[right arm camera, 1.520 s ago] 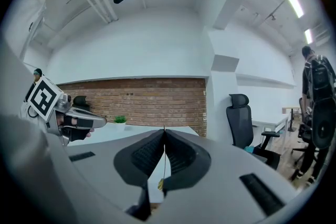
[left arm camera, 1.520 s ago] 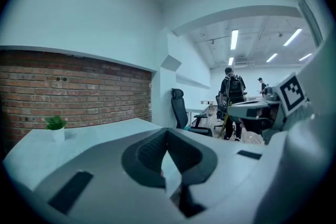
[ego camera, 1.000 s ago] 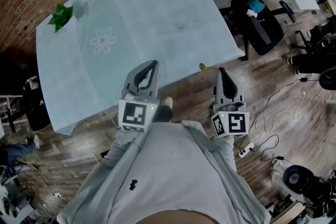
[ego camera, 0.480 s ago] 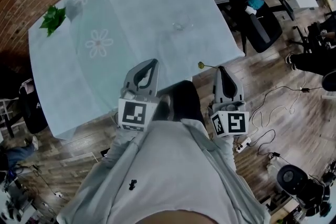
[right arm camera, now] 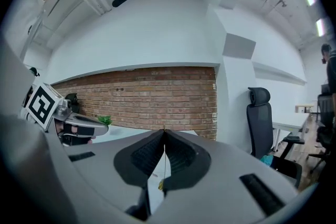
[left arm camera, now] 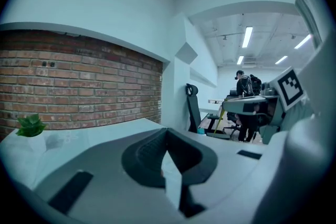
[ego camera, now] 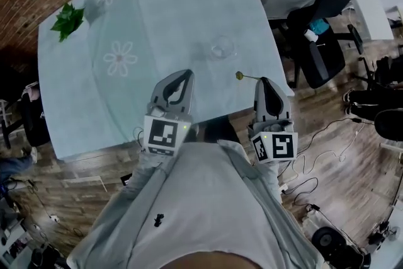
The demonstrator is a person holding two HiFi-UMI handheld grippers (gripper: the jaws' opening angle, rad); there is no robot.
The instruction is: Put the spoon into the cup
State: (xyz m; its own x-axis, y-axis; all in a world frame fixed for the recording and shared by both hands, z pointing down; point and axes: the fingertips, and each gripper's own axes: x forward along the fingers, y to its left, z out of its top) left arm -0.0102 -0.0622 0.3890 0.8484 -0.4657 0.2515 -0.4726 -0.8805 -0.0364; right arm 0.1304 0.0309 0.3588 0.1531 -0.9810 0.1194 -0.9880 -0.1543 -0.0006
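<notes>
Firmly clenched, the jaws of the right gripper (ego camera: 264,80) pinch the thin handle of the spoon (ego camera: 249,77). Its yellowish end sticks out ahead and to the left of the tips. The jaws of the left gripper (ego camera: 184,74) are pressed together too, with nothing between them.

Both sets of tips reach just past the near edge of the desk (ego camera: 82,104), the right pair close to its right-hand corner. The clear cup (ego camera: 221,47) stands upright ahead of the jaws, between the two grippers and nearer the right one, apart from the spoon's end. Bare pale desk lies between the cup and both tips, and more stretches ahead of the left jaws out to a small green plant (ego camera: 68,19) at the far left corner. Off to the right of the right jaws, past the desk's edge, an office chair (ego camera: 330,22) stands on the wooden floor (ego camera: 352,154).

Each marker cube (ego camera: 160,135) bears a black-and-white square pattern, and white flower prints (ego camera: 119,58) show on the desk.
</notes>
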